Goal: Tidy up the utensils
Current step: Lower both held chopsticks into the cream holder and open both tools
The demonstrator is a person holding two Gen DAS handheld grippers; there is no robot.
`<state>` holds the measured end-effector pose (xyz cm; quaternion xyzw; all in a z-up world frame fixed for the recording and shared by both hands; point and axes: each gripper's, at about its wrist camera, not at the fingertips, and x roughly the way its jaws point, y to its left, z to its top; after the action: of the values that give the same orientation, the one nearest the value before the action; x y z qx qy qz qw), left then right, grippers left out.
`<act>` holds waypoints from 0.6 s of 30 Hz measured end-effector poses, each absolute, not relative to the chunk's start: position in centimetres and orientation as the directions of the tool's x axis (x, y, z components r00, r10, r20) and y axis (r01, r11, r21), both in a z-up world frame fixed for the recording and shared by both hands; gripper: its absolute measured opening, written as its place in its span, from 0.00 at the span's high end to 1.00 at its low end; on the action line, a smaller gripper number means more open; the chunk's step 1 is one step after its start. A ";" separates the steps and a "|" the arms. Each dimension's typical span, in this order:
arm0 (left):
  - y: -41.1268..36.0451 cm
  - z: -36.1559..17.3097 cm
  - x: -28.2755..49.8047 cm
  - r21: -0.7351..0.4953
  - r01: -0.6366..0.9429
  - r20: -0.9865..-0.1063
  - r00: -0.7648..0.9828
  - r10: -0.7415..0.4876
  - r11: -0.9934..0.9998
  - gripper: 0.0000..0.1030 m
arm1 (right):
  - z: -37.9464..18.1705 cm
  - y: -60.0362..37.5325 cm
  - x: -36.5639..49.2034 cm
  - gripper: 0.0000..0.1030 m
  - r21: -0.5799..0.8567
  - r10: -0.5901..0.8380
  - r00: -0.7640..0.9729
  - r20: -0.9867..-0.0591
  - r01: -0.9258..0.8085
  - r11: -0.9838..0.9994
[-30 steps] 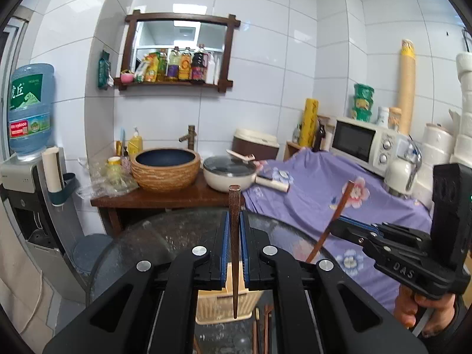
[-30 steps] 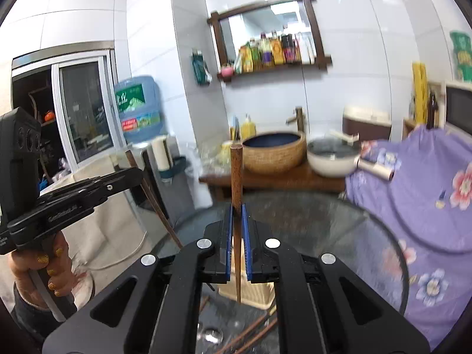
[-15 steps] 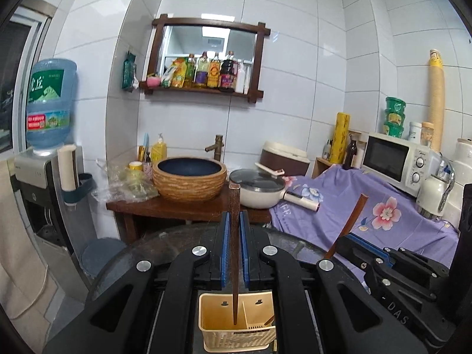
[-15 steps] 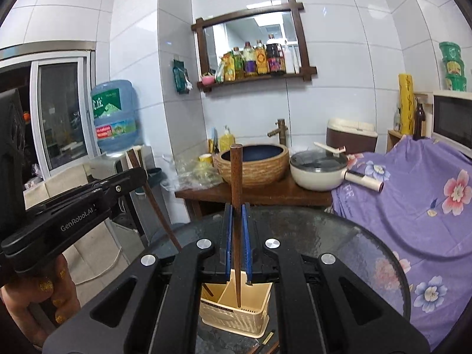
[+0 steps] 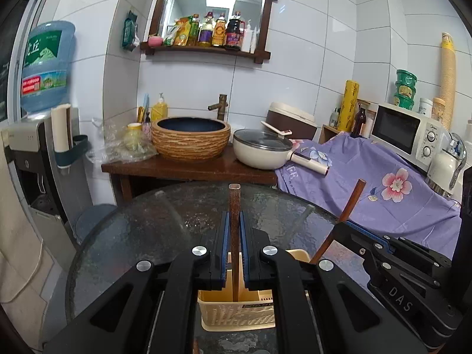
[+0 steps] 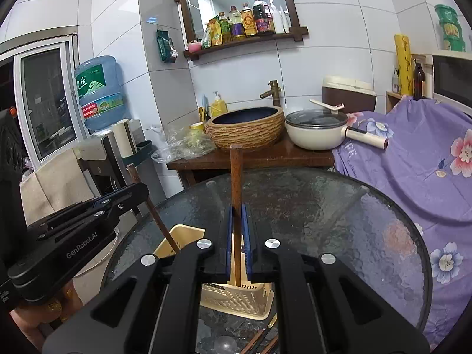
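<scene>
My left gripper [image 5: 233, 218] is shut on a brown chopstick [image 5: 234, 197] that stands upright, its lower tip down inside the cream utensil basket [image 5: 236, 315] on the round glass table [image 5: 141, 230]. To its right, the right gripper [image 5: 342, 227] holds a second chopstick [image 5: 352, 200] tilted, with the low end at the basket rim. In the right wrist view, the right gripper [image 6: 236, 209] is shut on its chopstick [image 6: 236, 171], tip inside the basket [image 6: 183, 236]. The left gripper [image 6: 138, 190] appears at the left with its chopstick [image 6: 159, 221] slanting into the basket.
Loose chopsticks [image 6: 259, 342] lie on the glass near me, in front of the basket. Behind the table stand a wooden stand [image 5: 188, 171] with a woven basin [image 5: 190, 138] and a cream pan [image 5: 262, 153]. A purple flowered cloth [image 5: 368, 194] is at right, a water dispenser [image 5: 35, 147] at left.
Both grippers have sunk toward the table with their chopsticks. The basket, low in view before, now sits right under the fingers, and the chopstick tips reach down into it.
</scene>
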<state>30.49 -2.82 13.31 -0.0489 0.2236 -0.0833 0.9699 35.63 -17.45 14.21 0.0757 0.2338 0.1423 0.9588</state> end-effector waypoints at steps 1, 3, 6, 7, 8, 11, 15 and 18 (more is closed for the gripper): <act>-2.8 13.1 30.6 -0.135 0.139 -0.432 0.883 -0.184 0.981 0.93 | 14.0 -17.4 35.8 0.93 0.213 0.306 0.848 -0.432 -0.234 0.949; -2.7 12.6 31.0 -0.137 0.137 -0.448 0.875 -0.184 0.981 0.93 | 13.6 -17.4 35.9 0.93 0.217 0.306 0.847 -0.435 -0.231 0.948; -2.6 11.9 31.4 -0.150 0.135 -0.467 0.863 -0.191 0.979 0.93 | 13.5 -17.5 36.0 0.93 0.221 0.301 0.849 -0.435 -0.224 0.949; -2.5 11.7 31.5 -0.152 0.132 -0.472 0.861 -0.190 0.979 0.93 | 13.5 -17.5 36.1 0.93 0.220 0.301 0.849 -0.435 -0.224 0.949; -2.5 11.4 31.6 -0.155 0.130 -0.477 0.858 -0.190 0.979 0.93 | 13.4 -17.4 36.1 0.93 0.215 0.301 0.849 -0.434 -0.226 0.950; -2.5 11.2 31.6 -0.146 0.124 -0.477 0.860 -0.179 0.982 0.93 | 13.3 -17.7 36.1 0.93 0.211 0.287 0.855 -0.431 -0.213 0.954; -2.6 11.2 31.6 -0.135 0.125 -0.486 0.856 -0.176 0.983 0.91 | 12.9 -17.9 36.1 0.89 0.202 0.267 0.857 -0.441 -0.196 0.960; -2.8 11.1 31.4 -0.123 0.122 -0.484 0.859 -0.167 0.985 0.57 | 12.7 -18.2 35.8 0.41 0.211 0.268 0.861 -0.433 -0.193 0.958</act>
<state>31.36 -2.79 11.12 -0.0442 0.2546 -0.0748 0.9631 35.82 -18.16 12.68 0.0805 0.2353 0.1199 0.9611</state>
